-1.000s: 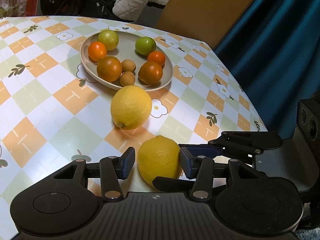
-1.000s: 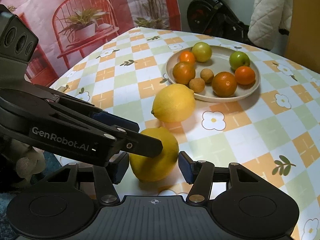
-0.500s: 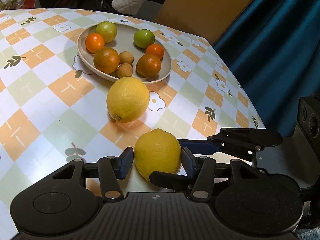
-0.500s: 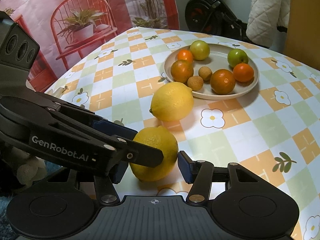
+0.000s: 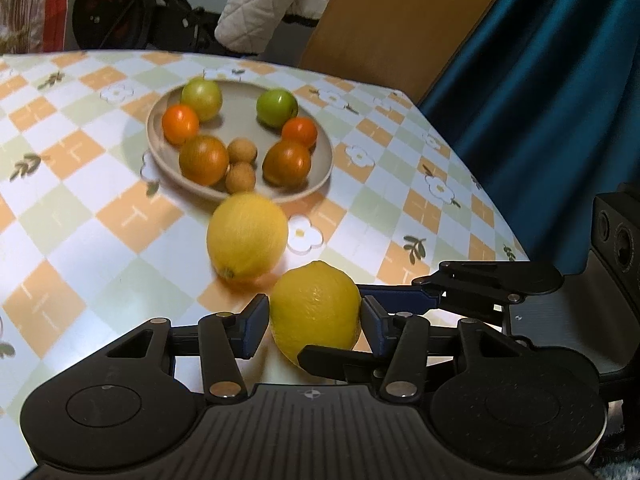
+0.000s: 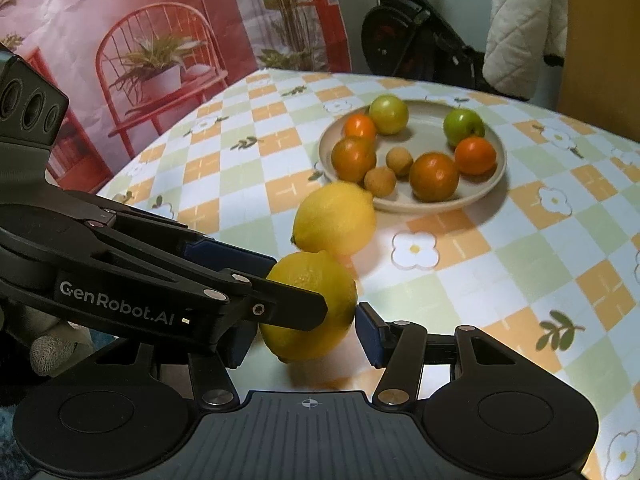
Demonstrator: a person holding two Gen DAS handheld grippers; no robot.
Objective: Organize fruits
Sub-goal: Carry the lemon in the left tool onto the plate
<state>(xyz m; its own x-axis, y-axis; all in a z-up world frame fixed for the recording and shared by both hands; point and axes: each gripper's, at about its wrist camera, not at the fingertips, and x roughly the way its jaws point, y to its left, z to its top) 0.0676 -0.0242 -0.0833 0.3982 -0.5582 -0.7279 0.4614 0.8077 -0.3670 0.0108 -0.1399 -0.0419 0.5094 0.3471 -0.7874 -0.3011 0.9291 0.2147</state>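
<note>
Left wrist: left gripper [image 5: 314,322] half open, its jaws just narrowed, both pads against the near lemon [image 5: 316,308]; right gripper [image 5: 352,328] crosses in, clamping it too; second lemon [image 5: 247,237] between it and the plate [image 5: 320,172].
Right wrist: same lemon [image 6: 316,300] pinched; checked bench [image 6: 520,280]; red backdrop [image 6: 140,40] beyond.

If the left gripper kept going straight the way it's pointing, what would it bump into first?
Probably the near yellow lemon, which already sits between the left gripper and its blue pads. Past it lies the second yellow lemon, though depth is hard to judge.
</note>
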